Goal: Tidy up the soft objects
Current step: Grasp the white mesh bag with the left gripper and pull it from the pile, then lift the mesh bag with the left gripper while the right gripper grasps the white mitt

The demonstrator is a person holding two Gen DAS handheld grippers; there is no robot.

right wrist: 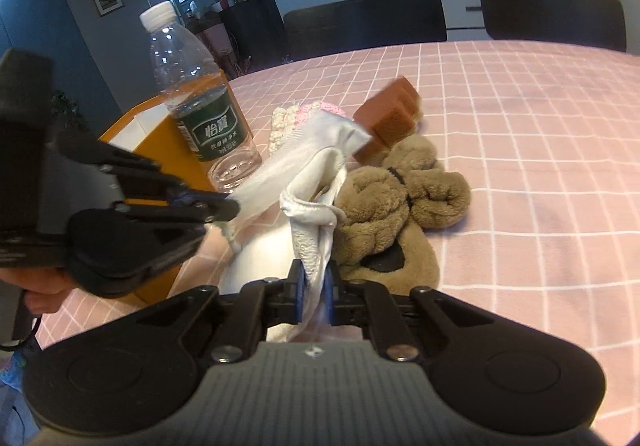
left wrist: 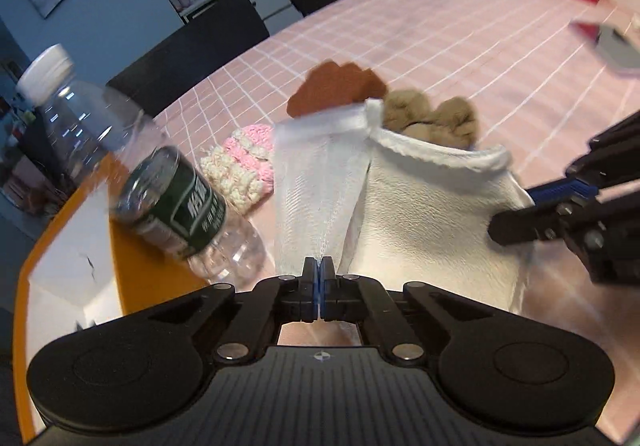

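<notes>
Both grippers are clamped on the white cloth [left wrist: 420, 222], a soft, thin piece lifted off the pink checked table [left wrist: 460, 46] into a loose tent. The left gripper [left wrist: 319, 278] has its jaws pressed fully together on a stretched, sheer band of the cloth, which fans up and away from the fingertips. The right gripper [right wrist: 315, 286] pinches a thicker, bunched fold, so its jaws stand slightly apart with fabric filling the gap.

Taking the cloth as landmark: the water bottle [right wrist: 200, 102] stands just beside its left flank, with the orange box [right wrist: 160, 134] beyond that; the pink-and-cream knit [left wrist: 240, 166] lies just behind the cloth on the same side; the brown sponge [right wrist: 390, 118] sits at its far edge; the tan plush toy [right wrist: 400, 198] lies touching its right side, partly under the hem.

The relation that matters is the span between the two grips. The cloth's long axis runs roughly from one gripper to the other, across both views, and neither hand is clearly nearer the middle. Any spreading or folding would, I judge, need the hands to pull apart along that line; the bottle's closeness on the left is the likeliest thing to get knocked
</notes>
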